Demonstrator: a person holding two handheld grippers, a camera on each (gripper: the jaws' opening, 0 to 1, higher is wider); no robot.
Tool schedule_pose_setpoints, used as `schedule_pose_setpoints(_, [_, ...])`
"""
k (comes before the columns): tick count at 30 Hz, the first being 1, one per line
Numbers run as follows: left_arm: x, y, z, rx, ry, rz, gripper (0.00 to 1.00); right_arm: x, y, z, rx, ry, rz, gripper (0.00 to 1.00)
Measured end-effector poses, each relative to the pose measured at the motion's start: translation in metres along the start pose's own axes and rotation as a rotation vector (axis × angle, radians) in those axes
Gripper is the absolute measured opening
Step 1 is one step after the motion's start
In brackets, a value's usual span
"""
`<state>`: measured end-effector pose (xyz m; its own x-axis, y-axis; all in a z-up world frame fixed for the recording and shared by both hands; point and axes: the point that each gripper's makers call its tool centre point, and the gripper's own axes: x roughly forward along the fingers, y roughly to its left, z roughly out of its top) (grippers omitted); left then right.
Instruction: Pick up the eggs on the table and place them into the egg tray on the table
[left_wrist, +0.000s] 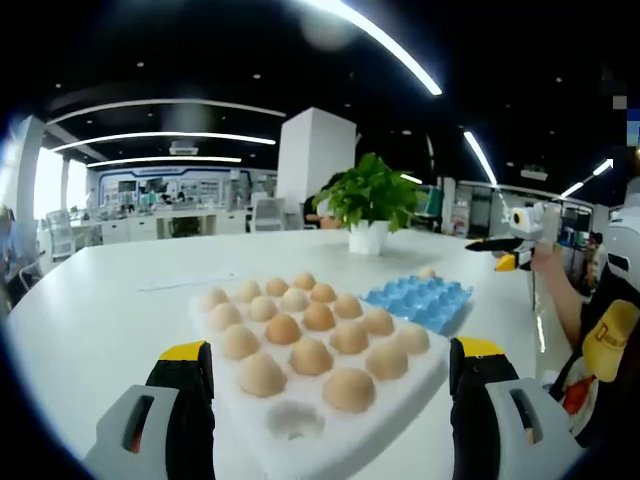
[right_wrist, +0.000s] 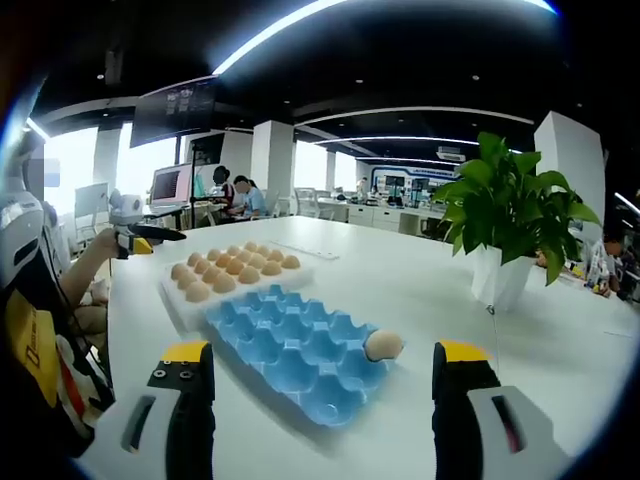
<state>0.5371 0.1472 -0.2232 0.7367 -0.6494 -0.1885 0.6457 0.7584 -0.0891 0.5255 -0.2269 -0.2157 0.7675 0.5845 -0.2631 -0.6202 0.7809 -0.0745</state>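
At the bottom of both views, the left claw (left_wrist: 330, 395) and right claw (right_wrist: 320, 395) gape wide, holding nothing. One egg (right_wrist: 383, 345) sits in the blue tray (right_wrist: 290, 350); the eggs (left_wrist: 310, 335) mid-frame fill white foam (left_wrist: 300, 430). Barely started, I'd say.

1. Bright, even overhead lighting from long ceiling strips (left_wrist: 385, 45).
2. Glare on white table (right_wrist: 400, 290).
3. Blown-out windows (right_wrist: 75, 160).
4. Strong fisheye bending at edges.
5. Soft, faint shadows.
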Motion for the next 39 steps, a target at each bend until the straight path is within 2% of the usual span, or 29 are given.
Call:
schedule_pose_setpoints(6, [-0.005, 0.004, -0.023, -0.028, 0.025, 0.01, 1.0, -0.002, 0.001, 0.0, 0.009, -0.004, -0.005, 0.94])
schedule_pose_setpoints(12, [-0.004, 0.004, -0.036, -0.042, 0.04, 0.008, 1.0, -0.002, 0.002, 0.0, 0.007, -0.003, -0.005, 0.94])
schedule_pose_setpoints(15, [-0.004, 0.004, -0.036, -0.041, 0.04, 0.01, 0.99, -0.002, 0.003, 0.001, 0.007, -0.004, -0.005, 0.94])
schedule_pose_setpoints(17, [-0.004, 0.004, -0.038, -0.03, 0.042, 0.015, 0.96, -0.001, 0.003, 0.0, 0.007, 0.001, -0.004, 0.94])
schedule_pose_setpoints(20, [-0.002, 0.002, -0.041, -0.012, 0.05, 0.013, 0.85, -0.001, 0.003, -0.002, 0.007, 0.007, -0.005, 0.94])
schedule_pose_setpoints(24, [0.003, -0.003, -0.042, -0.003, 0.049, -0.002, 0.82, -0.002, 0.004, 0.0, 0.005, 0.003, -0.005, 0.94])
schedule_pose_setpoints(29, [0.01, -0.008, -0.041, 0.026, 0.056, -0.012, 0.73, -0.004, 0.004, 0.0, 0.005, 0.003, -0.01, 0.94])
schedule_pose_setpoints(34, [0.017, -0.011, -0.043, 0.043, 0.068, -0.016, 0.7, -0.006, 0.003, -0.001, 0.007, 0.005, -0.013, 0.94])
schedule_pose_setpoints(39, [0.02, -0.01, -0.046, 0.032, 0.079, -0.022, 0.59, -0.008, 0.0, -0.003, 0.011, 0.006, -0.018, 0.94])
